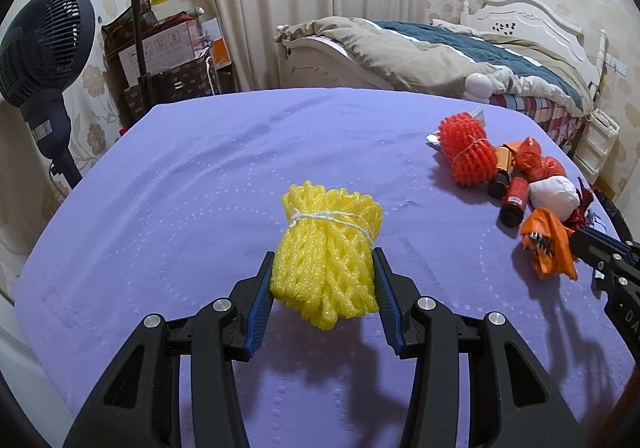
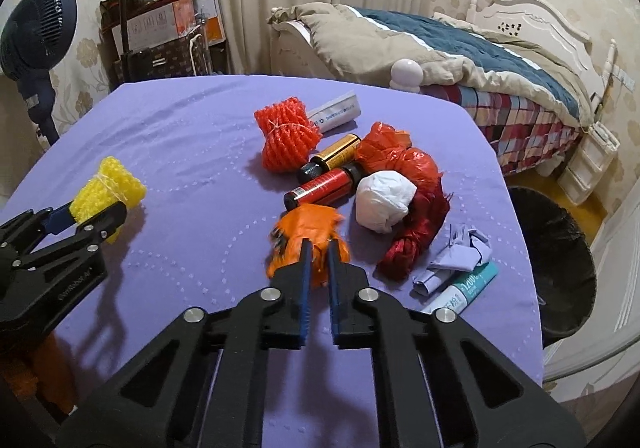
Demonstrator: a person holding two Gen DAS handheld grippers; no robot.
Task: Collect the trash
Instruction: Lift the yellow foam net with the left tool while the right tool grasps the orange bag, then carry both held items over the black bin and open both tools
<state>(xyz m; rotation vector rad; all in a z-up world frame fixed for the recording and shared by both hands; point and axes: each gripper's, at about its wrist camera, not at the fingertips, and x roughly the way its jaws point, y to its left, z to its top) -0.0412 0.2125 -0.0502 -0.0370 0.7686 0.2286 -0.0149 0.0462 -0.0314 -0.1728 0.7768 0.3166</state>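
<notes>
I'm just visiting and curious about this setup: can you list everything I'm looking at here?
Yellow foam net bundle: one, yellow, tied with white string, between the left gripper's fingers.
Red foam net bundle: one, red, tied, far middle of table.
Orange crumpled plastic bag: one, orange, between the right gripper's fingers.
Red plastic bag: one, red, beside the bottles.
White crumpled wad: one, white, on the red bag.
Small bottles: two, one red, one amber, lying down mid-table.
Crumpled lilac paper: one, near right edge.
Purple tablecloth: one, covering the table.
Black bin: one, right of table.
Dark fan: one, far left.
Bed: one, behind table.
Left gripper: black, blue pads.
Right gripper: black, blue pads.
</notes>
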